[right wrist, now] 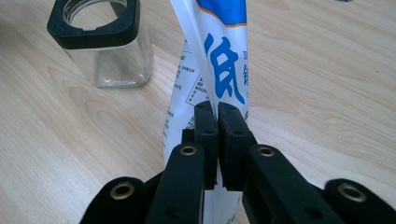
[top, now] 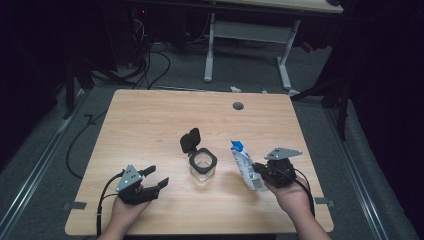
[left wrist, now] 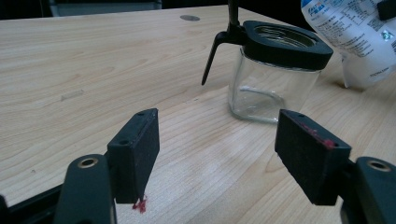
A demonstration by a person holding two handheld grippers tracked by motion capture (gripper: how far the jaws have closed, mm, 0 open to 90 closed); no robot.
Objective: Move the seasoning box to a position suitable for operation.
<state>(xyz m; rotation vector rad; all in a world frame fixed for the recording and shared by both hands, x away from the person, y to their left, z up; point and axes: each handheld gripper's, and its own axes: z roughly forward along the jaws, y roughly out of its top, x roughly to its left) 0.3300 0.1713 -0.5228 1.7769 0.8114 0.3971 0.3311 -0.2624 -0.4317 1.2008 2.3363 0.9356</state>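
The right gripper pinches a soft white plastic pouch with blue print by a thin fold, toward the desk's right edge; to pour well, it should keep that pinch firm and lift the pouch's top over the jar mouth before tipping. The square clear glass jar with a black plastic collar and flipped-up lid stands mid-desk, near the front. The left gripper rests toward the front-left corner, its jaws spread on nothing, free to steady the smooth, slippery glass.
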